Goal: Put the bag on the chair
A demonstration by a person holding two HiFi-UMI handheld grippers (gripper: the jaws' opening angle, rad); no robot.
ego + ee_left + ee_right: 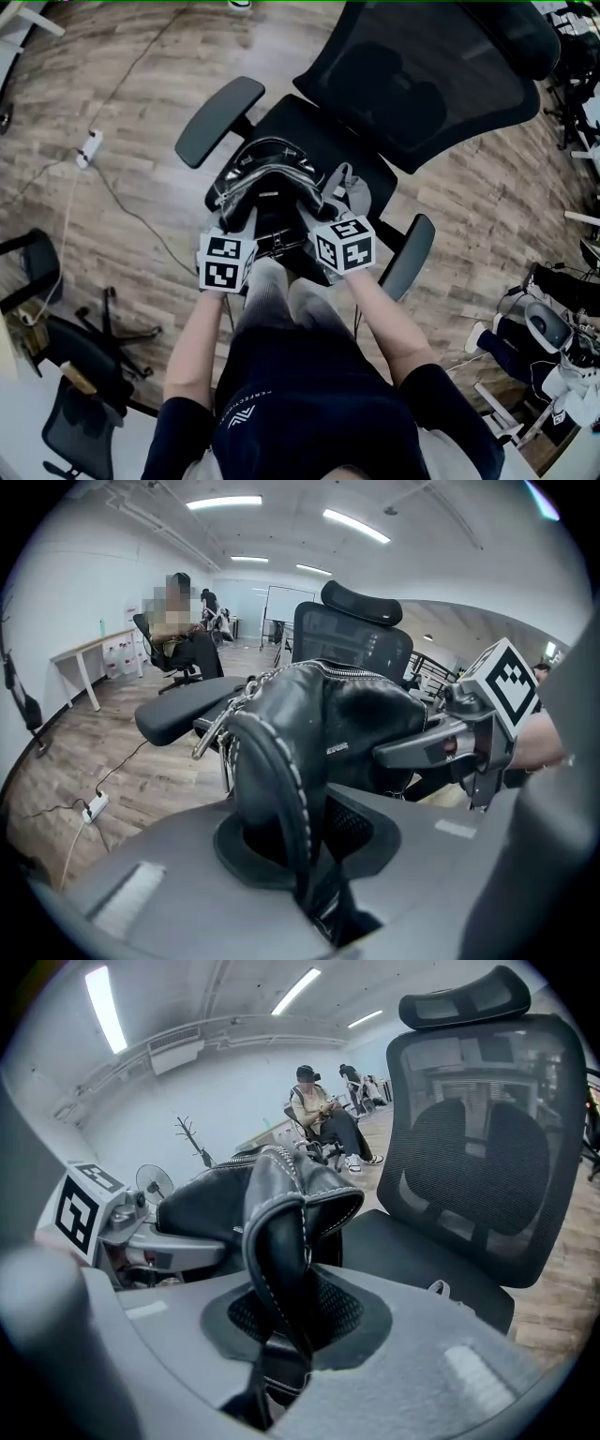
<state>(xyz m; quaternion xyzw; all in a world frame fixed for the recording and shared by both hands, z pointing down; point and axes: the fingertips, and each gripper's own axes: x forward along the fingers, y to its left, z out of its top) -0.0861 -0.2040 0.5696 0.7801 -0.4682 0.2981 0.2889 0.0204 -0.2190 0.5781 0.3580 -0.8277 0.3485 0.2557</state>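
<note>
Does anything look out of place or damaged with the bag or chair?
Nothing stands out. The bag looks intact, held by its straps in the left gripper and right gripper, over the upright chair.

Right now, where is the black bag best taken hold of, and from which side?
At its stitched handles, from the person's side, one per gripper. They are thin flat straps standing off the bulky black bag, so narrow jaws close fully on them; the left gripper and right gripper hold it so.
</note>
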